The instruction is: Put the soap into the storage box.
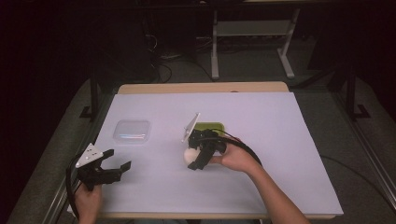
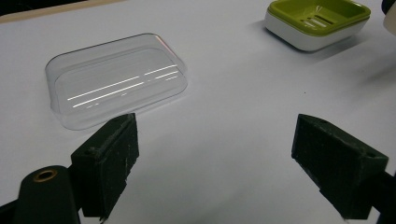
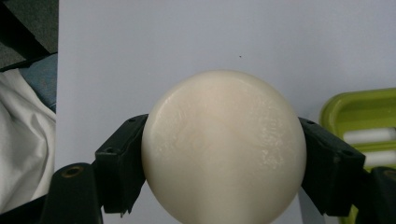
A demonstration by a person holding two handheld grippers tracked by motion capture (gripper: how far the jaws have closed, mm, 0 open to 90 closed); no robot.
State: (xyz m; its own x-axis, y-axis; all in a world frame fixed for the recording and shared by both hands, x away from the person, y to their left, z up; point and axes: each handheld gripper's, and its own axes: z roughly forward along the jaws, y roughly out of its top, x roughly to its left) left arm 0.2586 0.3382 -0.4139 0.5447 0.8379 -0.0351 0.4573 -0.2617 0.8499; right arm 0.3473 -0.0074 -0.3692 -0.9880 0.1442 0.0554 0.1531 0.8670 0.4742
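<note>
A round cream soap bar (image 3: 223, 147) is clamped between the two black jaws of my right gripper (image 3: 224, 163); in the high view the soap (image 1: 190, 155) shows at that gripper (image 1: 195, 157) near the table's middle. Just behind it sits a green soap dish (image 1: 211, 127) on a white base, seen in the left gripper view as the dish (image 2: 319, 19) at top right and in the right gripper view as the dish (image 3: 364, 121). A clear plastic lid (image 1: 132, 131) lies flat to the left. My left gripper (image 1: 117, 168) stands open near the front left, with the lid (image 2: 116, 77) ahead of its jaws.
A white sheet (image 1: 280, 140) covers the wooden table (image 1: 201, 87). Dark floor, cables and a metal table frame (image 1: 252, 42) lie beyond the far edge. White cloth (image 3: 23, 149) shows past the sheet's edge in the right gripper view.
</note>
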